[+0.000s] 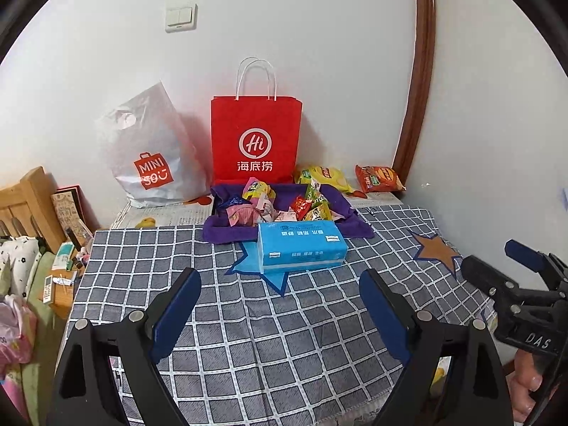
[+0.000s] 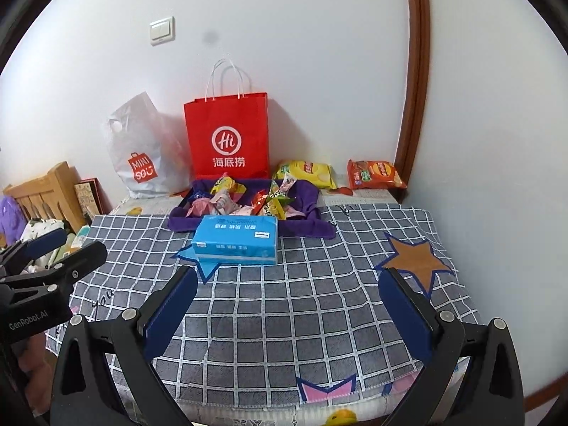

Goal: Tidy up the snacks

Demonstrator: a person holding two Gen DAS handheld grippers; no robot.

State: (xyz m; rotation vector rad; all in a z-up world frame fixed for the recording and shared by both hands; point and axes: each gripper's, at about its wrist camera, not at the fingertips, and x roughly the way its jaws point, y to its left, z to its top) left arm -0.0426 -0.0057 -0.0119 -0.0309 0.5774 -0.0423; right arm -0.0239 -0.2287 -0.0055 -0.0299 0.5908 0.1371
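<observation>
Holding both tools over the near edge of the table, we see the left gripper spread wide with nothing between its blue pads, only checked cloth beneath. Right gripper likewise gapes wide and empty, touching nothing. Each one shows at the edge of the other's view, side by side, a bit of hand behind.

Further back, a blue tissue pack lies flat on the cloth, just in front of a tray lined with purple fabric. We count a loose heap of small snacks in that tray: pink, green, yellow and red wrappers, jumbled. Behind the tray a red paper bag stands upright against the wall, white handles up; what it contains we cannot tell. Left of it a grey plastic shopping bag leans on the wall, contents hidden. To the right of the red bag, a yellow chip packet and an orange chip packet lie near the back corner, outside the tray.
</observation>
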